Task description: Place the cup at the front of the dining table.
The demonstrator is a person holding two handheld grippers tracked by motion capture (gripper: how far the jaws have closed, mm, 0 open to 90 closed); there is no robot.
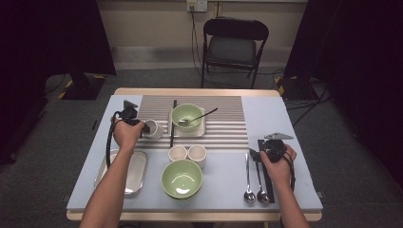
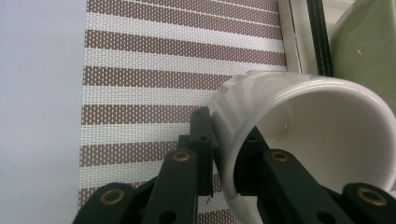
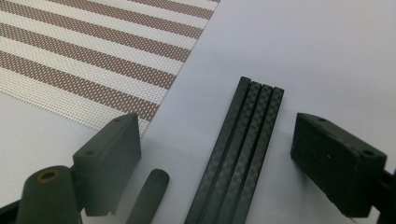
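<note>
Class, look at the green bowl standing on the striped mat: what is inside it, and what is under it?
Inside the green bowl lies a spoon, its dark handle sticking out over the rim to the right. Under the bowl is a pale square plate on the striped mat; the plate's middle is covered.

Layout of the surface [image 1: 285, 123], high view

Striped mat [image 1: 223, 130] at the far middle; on it a bowl [image 1: 187, 116] holding a spoon [image 1: 197, 116], with a mug [image 1: 153, 128] to its left. In front of the mat two small cups [image 1: 187, 153], nearer still a large bowl [image 1: 182, 178]. Tray [image 1: 138, 173] at near left. Two spoons [image 1: 254, 183] and chopsticks [image 1: 267, 183] at near right.
</note>
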